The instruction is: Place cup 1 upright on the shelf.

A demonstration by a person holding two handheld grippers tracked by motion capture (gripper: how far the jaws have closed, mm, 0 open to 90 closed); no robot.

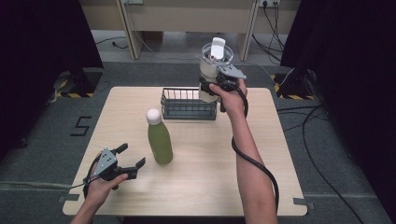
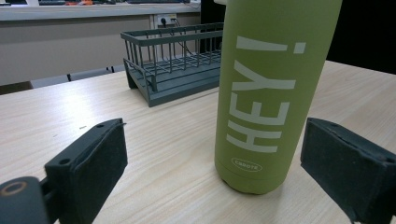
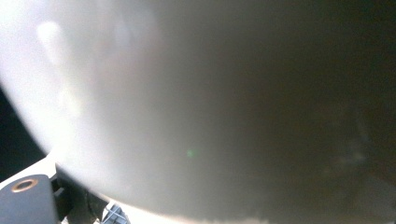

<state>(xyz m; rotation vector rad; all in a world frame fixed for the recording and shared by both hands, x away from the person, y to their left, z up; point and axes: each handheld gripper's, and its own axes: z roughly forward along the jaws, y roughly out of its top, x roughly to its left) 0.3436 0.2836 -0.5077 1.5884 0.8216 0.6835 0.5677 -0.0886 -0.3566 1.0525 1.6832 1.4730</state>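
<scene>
Right hand-held gripper point(image 1: 215, 84), clamping the white cup point(image 1: 212, 70) over the basket's point(image 1: 187, 112) three o'clock end, should lower it upright; left hand-held gripper point(image 1: 128, 161) waits open.

Bottle point(image 1: 159, 140) stands on table point(image 1: 210, 186), before basket point(image 1: 187, 105); cup point(image 1: 212, 70) above basket's right end

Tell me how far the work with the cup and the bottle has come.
Done: nothing lies in the basket yet. In hand: the right gripper holds the white cup raised at the basket's far right corner. Left: the green bottle stands on the table, untouched; the left gripper waits open beside it.
</scene>
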